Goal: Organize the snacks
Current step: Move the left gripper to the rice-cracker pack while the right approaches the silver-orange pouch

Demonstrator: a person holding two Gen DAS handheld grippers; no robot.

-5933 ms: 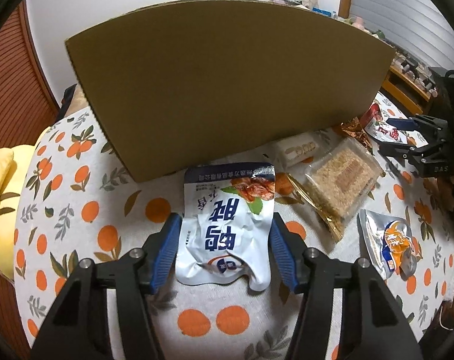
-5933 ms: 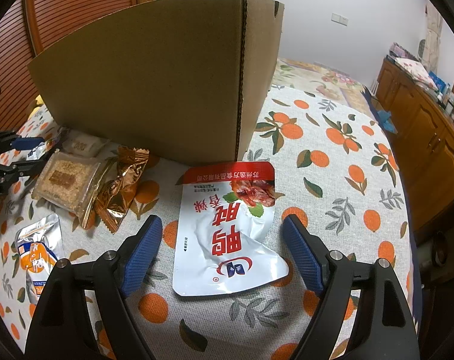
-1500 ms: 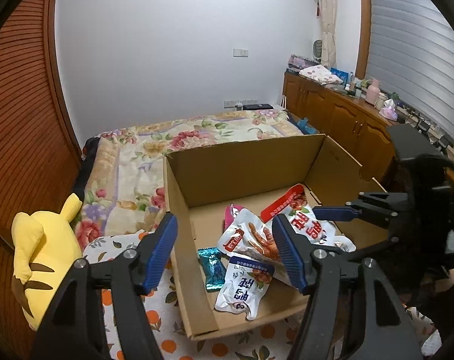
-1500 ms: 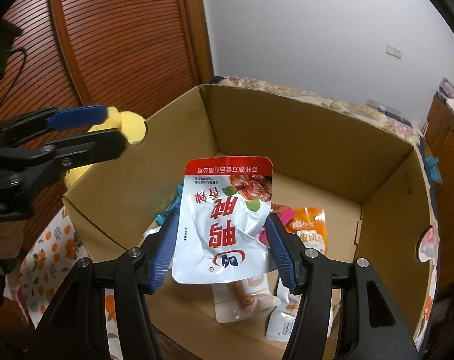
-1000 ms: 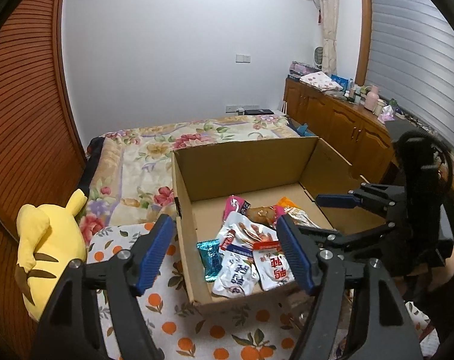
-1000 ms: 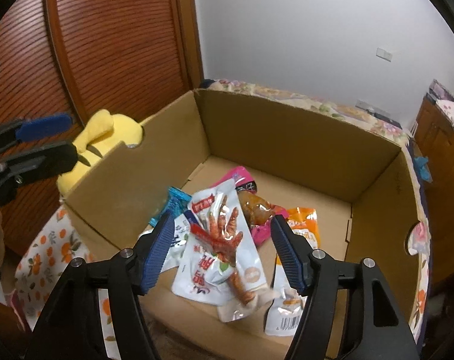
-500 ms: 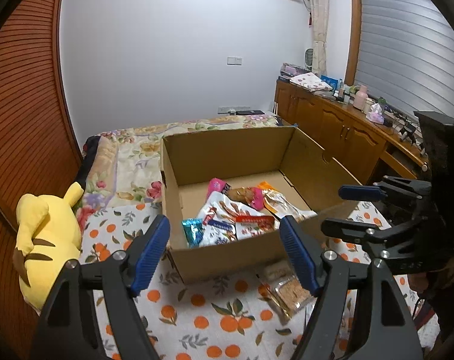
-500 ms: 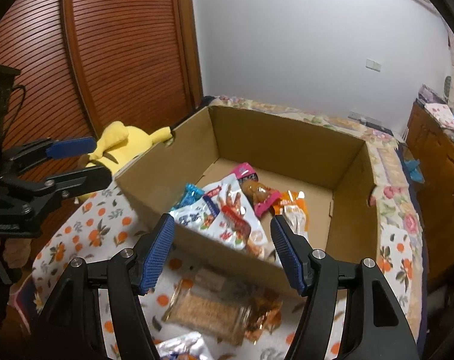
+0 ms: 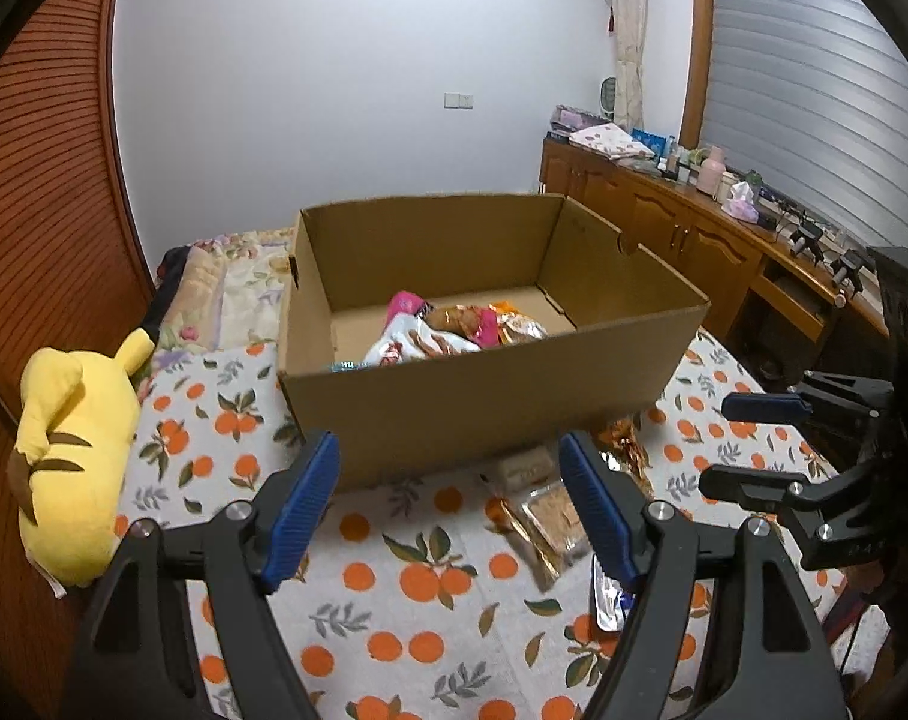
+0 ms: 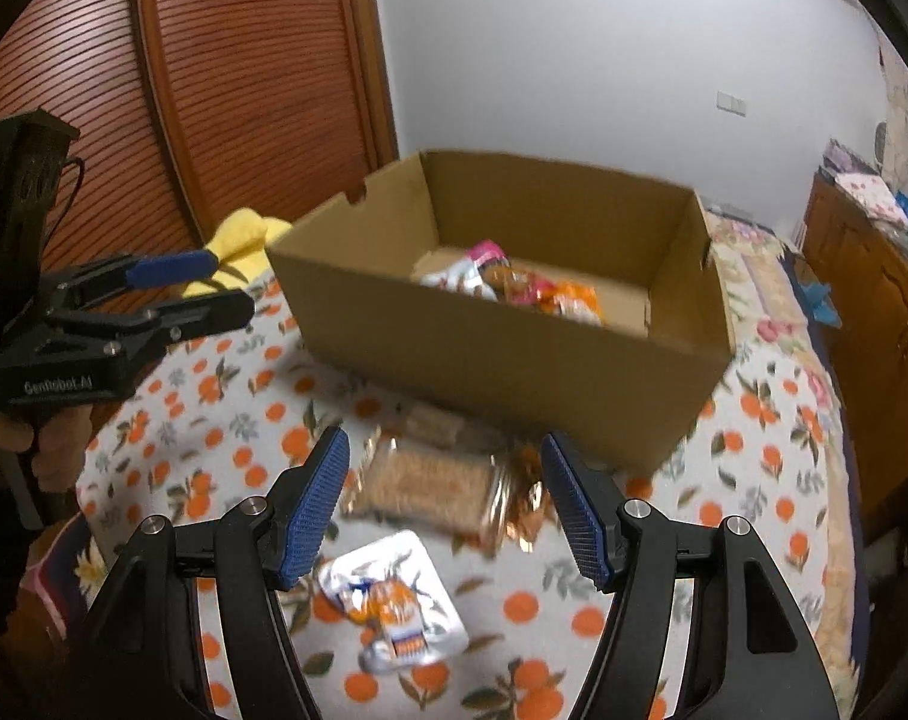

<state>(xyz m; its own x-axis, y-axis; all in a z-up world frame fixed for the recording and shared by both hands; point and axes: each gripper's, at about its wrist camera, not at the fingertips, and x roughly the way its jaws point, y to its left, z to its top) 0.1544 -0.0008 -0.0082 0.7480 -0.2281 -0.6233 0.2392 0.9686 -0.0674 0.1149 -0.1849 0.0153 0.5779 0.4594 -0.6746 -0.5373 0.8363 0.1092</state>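
Right wrist view: right gripper [image 10: 445, 501] has its jaws wide apart, nothing between the pads. Nearest on the orange-print tablecloth [image 10: 772, 480], just ahead of and slightly left of its fingers, lies a silver foil pouch [image 10: 394, 597] with an orange picture, flat, long axis running diagonally toward the near edge. Beyond it, in line with the gap between the fingers, sits a clear-wrapped cracker pack [image 10: 430, 483], long axis crosswise to the fingers, with a gold-foil packet [image 10: 526, 495] touching its right end. Behind those is the near wall of the cardboard box [image 10: 502, 354], which holds several snack bags [image 10: 514, 282].

Left wrist view: left gripper [image 9: 448, 501] is likewise spread wide and empty. The cracker pack [image 9: 553, 516] lies off toward its right finger, not centred.

Judgement: the right hand is better placed for either loose item. The pouch is the closer target; the cracker pack needs a crosswise grip.
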